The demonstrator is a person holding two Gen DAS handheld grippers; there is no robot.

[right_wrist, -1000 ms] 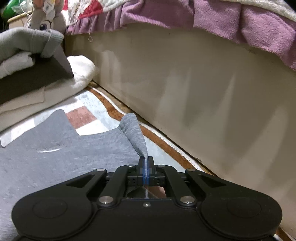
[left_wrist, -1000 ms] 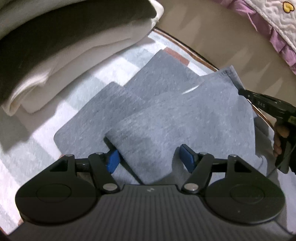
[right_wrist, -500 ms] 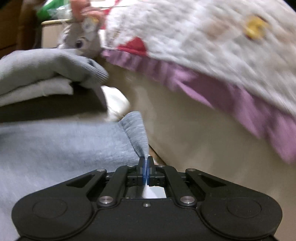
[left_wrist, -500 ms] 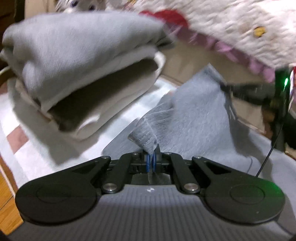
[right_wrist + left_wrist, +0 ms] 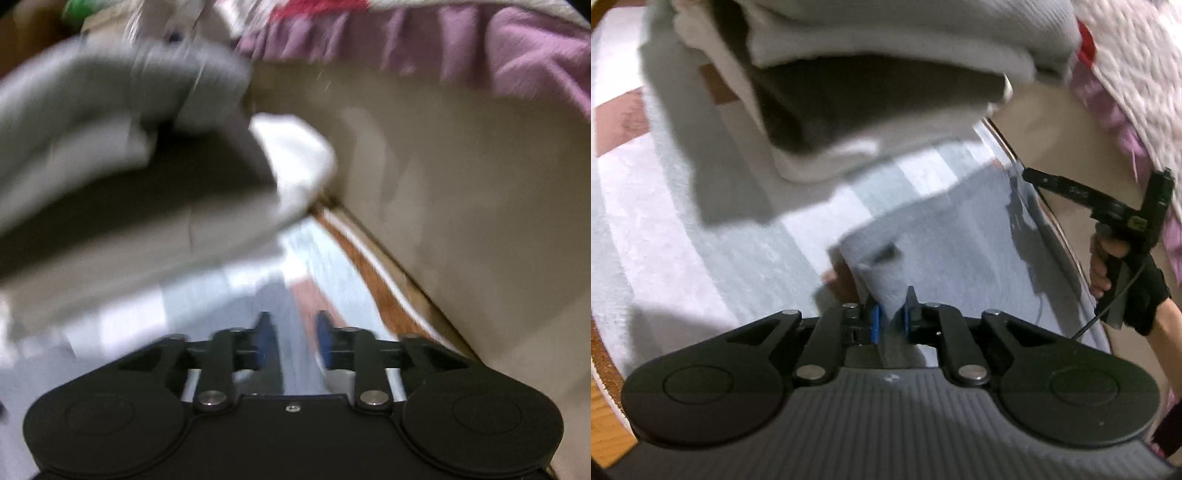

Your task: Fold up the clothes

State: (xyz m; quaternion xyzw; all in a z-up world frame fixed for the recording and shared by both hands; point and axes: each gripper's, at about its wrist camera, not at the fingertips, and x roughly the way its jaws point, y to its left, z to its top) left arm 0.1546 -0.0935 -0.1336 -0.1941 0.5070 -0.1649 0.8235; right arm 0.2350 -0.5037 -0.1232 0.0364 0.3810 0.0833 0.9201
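Change since half a second back: both grippers, then pinched tight on the grey garment's corners and lifted, are now low over the rug with jaws parted; the cloth lies down again.
Left gripper (image 5: 890, 317): blue pads a little apart, a peaked corner of the grey garment (image 5: 945, 236) standing between them; whether the pads touch it cannot be told.
Right gripper (image 5: 291, 332): jaws parted, nothing between the pads; a grey cloth edge lies just ahead of them. View heavily blurred.
Right gripper, seen from left wrist (image 5: 1082, 192): at the garment's far edge, beside the bed base; a hand (image 5: 1108, 258) in a black fingerless glove wraps its handle.
Grey garment: spread flat on the pale checked rug (image 5: 701, 229), between the two grippers.
Folded stack (image 5: 871, 85): grey, white and dark pieces piled on the rug, beyond the garment; blurred.
Bed base (image 5: 461, 177): beige panel along the rug's border, purple frilled cover (image 5: 480, 51) hanging over its top.
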